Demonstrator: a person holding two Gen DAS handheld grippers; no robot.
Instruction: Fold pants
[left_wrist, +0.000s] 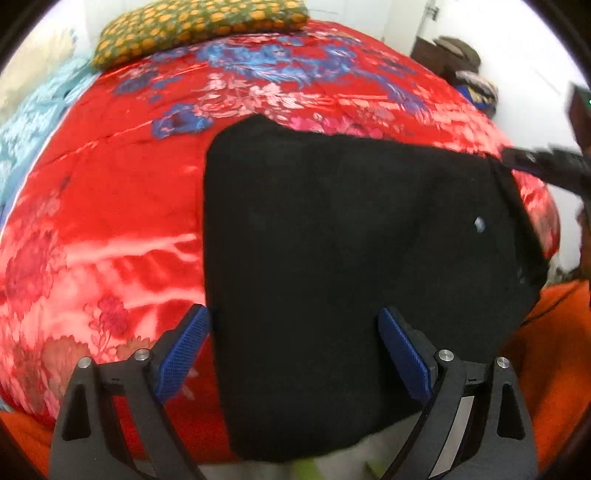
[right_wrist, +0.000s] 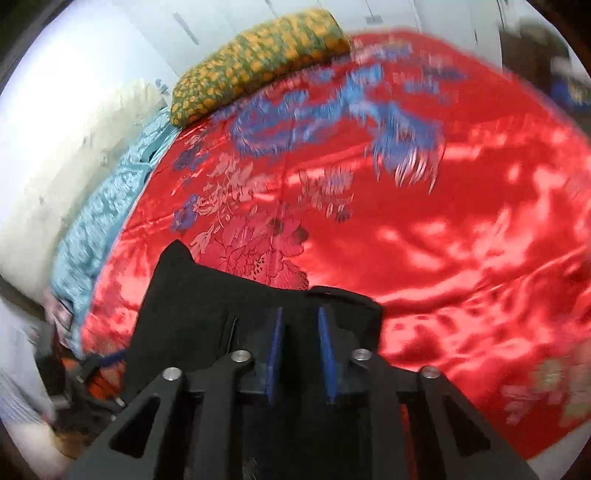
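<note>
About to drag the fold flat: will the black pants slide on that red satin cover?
Probably: the red satin bedspread looks glossy, so the black pants may slip. They look limp and drape over the bed edge, so they would likely sag when lifted.

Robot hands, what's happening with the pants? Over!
Left gripper open above black pants. Right gripper nearly closed over pants' edge, grip unclear. Pants folded on red bedspread. Nothing blocking.

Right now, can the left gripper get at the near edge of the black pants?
Probably yes: the left gripper is open, the pants lie flat between its fingers, and nothing covers that edge.
</note>
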